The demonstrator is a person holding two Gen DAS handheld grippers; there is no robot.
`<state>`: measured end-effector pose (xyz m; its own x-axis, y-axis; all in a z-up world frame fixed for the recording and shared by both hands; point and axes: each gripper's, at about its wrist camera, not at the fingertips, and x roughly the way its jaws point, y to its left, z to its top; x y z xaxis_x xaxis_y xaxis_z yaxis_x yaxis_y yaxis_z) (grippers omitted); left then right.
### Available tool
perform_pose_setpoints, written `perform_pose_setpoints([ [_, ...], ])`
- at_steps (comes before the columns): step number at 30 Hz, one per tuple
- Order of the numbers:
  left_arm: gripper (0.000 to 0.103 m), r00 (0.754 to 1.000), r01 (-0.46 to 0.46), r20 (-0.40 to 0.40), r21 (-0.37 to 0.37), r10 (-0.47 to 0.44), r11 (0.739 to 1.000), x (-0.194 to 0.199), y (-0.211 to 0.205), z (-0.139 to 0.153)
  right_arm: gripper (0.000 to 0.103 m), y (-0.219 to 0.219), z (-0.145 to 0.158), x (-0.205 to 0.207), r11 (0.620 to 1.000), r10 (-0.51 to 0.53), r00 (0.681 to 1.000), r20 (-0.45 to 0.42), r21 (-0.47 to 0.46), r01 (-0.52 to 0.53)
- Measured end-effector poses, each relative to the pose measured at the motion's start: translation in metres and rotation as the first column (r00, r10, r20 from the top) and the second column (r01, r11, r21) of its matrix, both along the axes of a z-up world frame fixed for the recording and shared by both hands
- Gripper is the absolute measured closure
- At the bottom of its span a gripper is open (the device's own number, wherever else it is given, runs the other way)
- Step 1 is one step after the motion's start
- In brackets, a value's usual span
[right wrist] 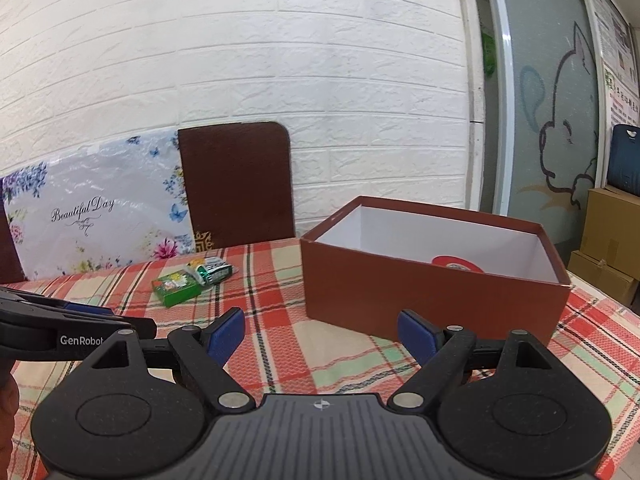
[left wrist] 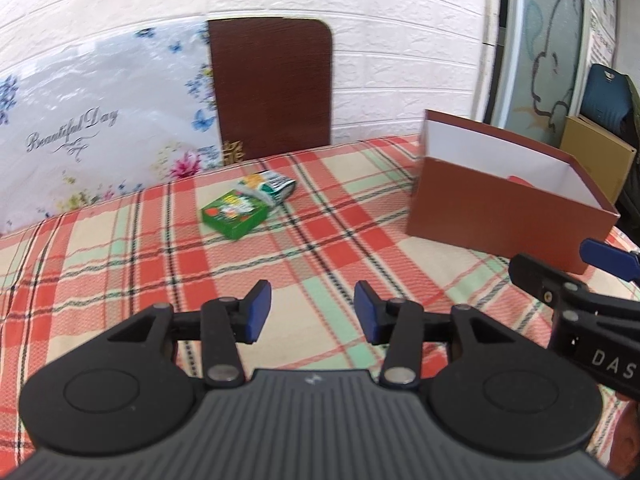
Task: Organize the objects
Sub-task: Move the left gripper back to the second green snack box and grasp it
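Both claws are spread and empty. The left gripper (left wrist: 313,312) should line up on the green packet (left wrist: 234,215) at centre frame — beside the pouch (left wrist: 270,186) — then carry it to the brown box (left wrist: 508,216) at right.

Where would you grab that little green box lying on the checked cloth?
Across its two long sides, coming down from above with the left hand-held gripper. The green box lies flat; its far end touches the crumpled packet, but the long sides look clear.
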<state>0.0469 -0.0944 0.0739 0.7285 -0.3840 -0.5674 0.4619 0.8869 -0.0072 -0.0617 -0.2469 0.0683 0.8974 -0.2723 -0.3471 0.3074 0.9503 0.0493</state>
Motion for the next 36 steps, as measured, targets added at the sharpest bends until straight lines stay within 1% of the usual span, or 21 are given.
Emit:
perform_pose_setpoints([
  [8,0.054,0.997,-0.065,-0.028,-0.003,0.065,0.998,0.021,0.030,-0.014,0.020,0.026,-0.007,0.020,0.998,0.056,0.997,-0.045,-0.024,-0.057],
  [14,0.053,0.991,-0.124,-0.050,0.001,0.124,0.992,0.041,0.053,-0.027,0.020,0.039,-0.013,0.038,0.994,0.098,0.992,-0.083,-0.030,-0.101],
  [21,0.053,0.974,-0.211,-0.084,0.031,0.213,0.977,0.070,0.081,-0.049,0.020,0.061,-0.026,0.066,0.984,0.164,0.977,-0.139,-0.044,-0.171],
  [27,0.053,0.956,-0.275,-0.099,0.028,0.277,0.961,0.098,0.100,-0.062,0.019,0.080,-0.031,0.098,0.965,0.227,0.962,-0.149,-0.102,-0.243],
  [30,0.049,0.948,-0.300,-0.103,0.033,0.301,0.953,0.109,0.106,-0.070,0.019,0.085,-0.035,0.118,0.954,0.247,0.956,-0.155,-0.137,-0.269],
  [31,0.045,0.947,-0.305,-0.090,0.031,0.307,0.952,0.111,0.107,-0.072,0.019,0.085,-0.036,0.125,0.952,0.250,0.955,-0.158,-0.142,-0.273],
  [33,0.042,0.947,-0.314,-0.064,0.037,0.316,0.949,0.114,0.107,-0.074,0.019,0.086,-0.039,0.138,0.950,0.255,0.953,-0.163,-0.141,-0.278],
  [36,0.036,0.946,-0.324,-0.025,0.019,0.325,0.946,0.116,0.110,-0.079,0.019,0.086,-0.043,0.159,0.949,0.259,0.952,-0.167,-0.142,-0.283],
])
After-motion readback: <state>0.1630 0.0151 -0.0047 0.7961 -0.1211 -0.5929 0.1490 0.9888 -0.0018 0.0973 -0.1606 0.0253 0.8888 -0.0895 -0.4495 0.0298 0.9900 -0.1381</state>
